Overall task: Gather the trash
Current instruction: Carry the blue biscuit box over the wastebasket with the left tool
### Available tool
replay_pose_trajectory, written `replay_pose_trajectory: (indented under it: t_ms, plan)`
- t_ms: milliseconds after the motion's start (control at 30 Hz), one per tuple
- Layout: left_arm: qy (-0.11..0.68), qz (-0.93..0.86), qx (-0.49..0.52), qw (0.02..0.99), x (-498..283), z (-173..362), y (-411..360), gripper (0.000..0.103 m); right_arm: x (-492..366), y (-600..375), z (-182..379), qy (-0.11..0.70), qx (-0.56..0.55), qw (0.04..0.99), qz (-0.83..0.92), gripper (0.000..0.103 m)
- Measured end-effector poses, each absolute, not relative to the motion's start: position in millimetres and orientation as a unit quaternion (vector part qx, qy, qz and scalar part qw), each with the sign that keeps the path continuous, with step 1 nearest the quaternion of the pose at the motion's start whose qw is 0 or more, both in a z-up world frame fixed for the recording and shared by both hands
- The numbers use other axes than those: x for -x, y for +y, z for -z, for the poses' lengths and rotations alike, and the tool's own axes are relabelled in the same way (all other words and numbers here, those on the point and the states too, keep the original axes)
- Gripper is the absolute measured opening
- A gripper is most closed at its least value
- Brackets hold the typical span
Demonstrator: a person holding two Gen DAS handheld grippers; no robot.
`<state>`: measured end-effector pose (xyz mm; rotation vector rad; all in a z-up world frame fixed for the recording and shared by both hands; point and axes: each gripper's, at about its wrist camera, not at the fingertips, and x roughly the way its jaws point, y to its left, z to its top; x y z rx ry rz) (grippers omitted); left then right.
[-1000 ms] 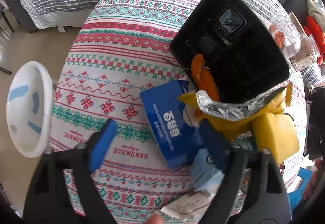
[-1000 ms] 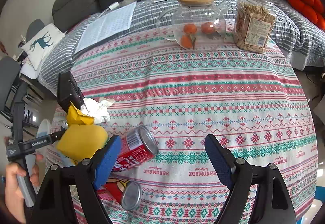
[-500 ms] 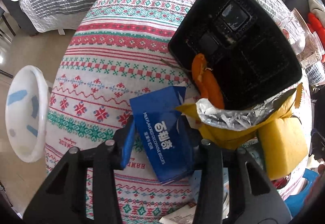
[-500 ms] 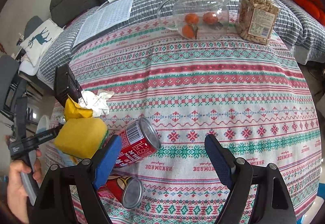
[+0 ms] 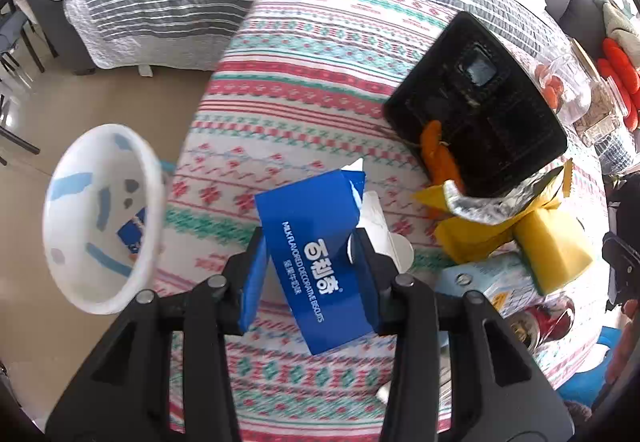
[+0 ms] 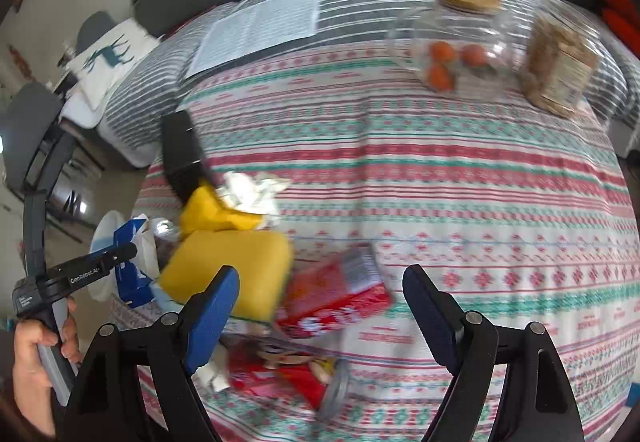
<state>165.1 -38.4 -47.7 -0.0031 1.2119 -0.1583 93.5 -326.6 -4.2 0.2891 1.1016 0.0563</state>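
Lifted off the desk (image 5: 304,53) since the earlier frame, the blue box (image 5: 316,258) now sits clamped between my left tongs (image 5: 310,262), tilted near the white bin (image 5: 100,217), while my right tongs (image 6: 320,306) gape wide over a red can (image 6: 336,294).

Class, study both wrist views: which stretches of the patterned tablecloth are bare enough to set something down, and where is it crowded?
Bare: the wide tablecloth between the glass jar and the right gripper; also the strip between the black tray and the white bin. Crowded: around the yellow sponge, red cans, crumpled tissue and the left gripper's blue box.
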Motion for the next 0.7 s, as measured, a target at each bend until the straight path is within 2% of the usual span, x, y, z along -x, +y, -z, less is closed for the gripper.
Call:
replay_pose_trajectory:
  t_ms: [333, 700]
  plan:
    - [0.560, 0.064, 0.010, 0.826, -149, 40, 2, 0.044, -114, -269, 12, 0.541, -0.124, 0.828, -0.077, 0.085]
    - [0.557, 0.077, 0.030, 0.827, -145, 33, 24, 0.044, -124, -256, 37, 0.569, -0.121, 0.811, -0.063, 0.085]
